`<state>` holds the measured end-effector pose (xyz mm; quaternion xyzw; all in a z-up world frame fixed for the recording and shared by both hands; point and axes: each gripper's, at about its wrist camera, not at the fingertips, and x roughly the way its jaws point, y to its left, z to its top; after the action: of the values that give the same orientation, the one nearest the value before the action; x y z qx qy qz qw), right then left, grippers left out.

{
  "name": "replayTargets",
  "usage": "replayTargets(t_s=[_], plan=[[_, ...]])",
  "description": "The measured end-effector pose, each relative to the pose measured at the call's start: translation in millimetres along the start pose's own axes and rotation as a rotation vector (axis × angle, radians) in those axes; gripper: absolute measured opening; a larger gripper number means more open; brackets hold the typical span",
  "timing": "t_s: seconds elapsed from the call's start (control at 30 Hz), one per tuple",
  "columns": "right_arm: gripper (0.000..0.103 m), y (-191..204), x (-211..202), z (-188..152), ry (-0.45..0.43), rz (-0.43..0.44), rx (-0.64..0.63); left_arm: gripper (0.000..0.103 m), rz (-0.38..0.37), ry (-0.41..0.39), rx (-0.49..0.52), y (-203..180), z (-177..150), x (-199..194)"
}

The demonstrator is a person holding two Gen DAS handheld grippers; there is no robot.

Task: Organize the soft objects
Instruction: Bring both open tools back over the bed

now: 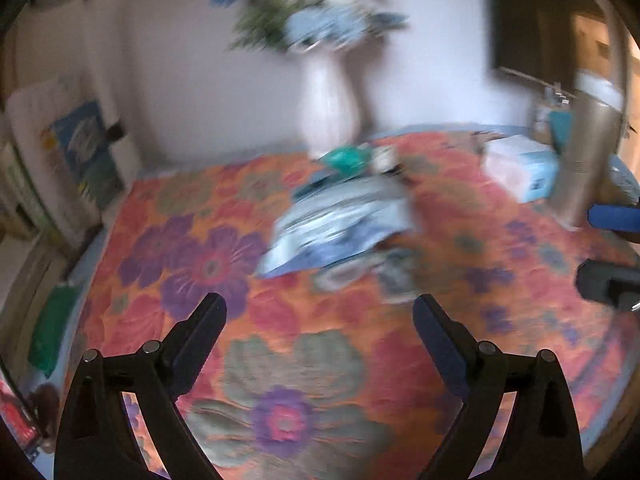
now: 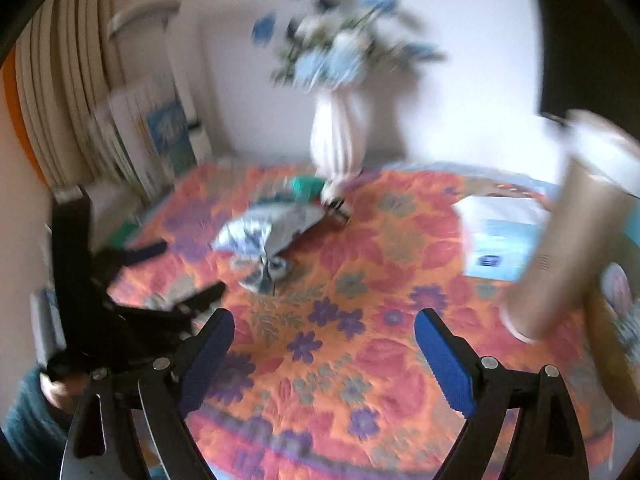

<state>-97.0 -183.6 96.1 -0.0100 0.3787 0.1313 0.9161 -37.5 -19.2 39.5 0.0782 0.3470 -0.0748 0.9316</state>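
Observation:
A pile of soft blue-and-white packets (image 1: 340,224) lies in the middle of the floral tablecloth (image 1: 296,360), blurred by motion. It also shows in the right wrist view (image 2: 268,236). A teal soft item (image 1: 346,159) lies behind it by the vase, and shows in the right wrist view (image 2: 306,186). My left gripper (image 1: 320,316) is open and empty, short of the pile. My right gripper (image 2: 324,332) is open and empty, above the cloth, nearer than the pile. The left gripper shows at the left of the right wrist view (image 2: 172,272).
A white vase with blue flowers (image 1: 328,108) stands at the back. A white and blue tissue box (image 1: 520,168) and a tall tan cylinder (image 1: 588,160) stand at the right. Flat packages (image 1: 76,156) lean at the left wall.

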Motion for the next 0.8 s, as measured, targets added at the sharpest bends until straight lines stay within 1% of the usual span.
replayTargets(t_s=[0.03,0.07,0.1,0.13,0.23,0.27,0.3,0.37,0.47,0.5,0.67,0.8], plan=[[0.091,2.8,9.3,-1.0,0.012,-0.016,-0.018,0.094,-0.006,0.007,-0.021,5.7,-2.8,5.3],[0.091,9.3,27.9,-0.1,0.031,-0.049,-0.050,0.094,-0.038,0.038,-0.063,14.5,-4.0,11.2],[0.091,10.5,35.4,-0.9,0.039,-0.064,-0.061,0.094,-0.082,0.056,-0.099,20.6,-3.0,15.2],[0.091,12.6,50.5,-2.1,0.055,-0.085,-0.073,0.094,-0.112,0.054,-0.122,24.1,-2.5,16.5],[0.091,6.9,74.6,-6.9,0.088,-0.089,-0.049,0.094,-0.131,0.068,-0.146,26.8,-5.5,17.7],[0.091,2.4,86.7,-10.4,0.123,-0.089,-0.023,0.094,-0.137,0.072,-0.146,26.6,-7.3,17.5],[0.091,0.4,92.2,-10.6,0.159,-0.108,-0.015,0.094,-0.144,0.069,-0.140,25.4,-7.9,16.4],[0.091,-4.0,95.1,-9.5,0.171,-0.122,0.000,0.096,-0.157,0.073,-0.130,22.5,-7.1,19.0],[0.091,-13.7,100.8,-10.5,0.197,-0.092,0.044,0.097,-0.168,0.080,-0.130,24.0,-8.2,20.0],[0.094,-14.4,101.4,-9.8,0.198,-0.092,0.049,0.098,-0.169,0.080,-0.132,24.6,-7.9,19.7],[0.103,-9.2,104.9,-9.3,0.220,-0.108,0.019,0.098,-0.177,0.079,-0.150,27.9,-8.1,20.3],[0.103,-9.3,105.6,-9.0,0.225,-0.108,0.017,0.098,-0.178,0.087,-0.158,28.6,-8.2,21.6]])
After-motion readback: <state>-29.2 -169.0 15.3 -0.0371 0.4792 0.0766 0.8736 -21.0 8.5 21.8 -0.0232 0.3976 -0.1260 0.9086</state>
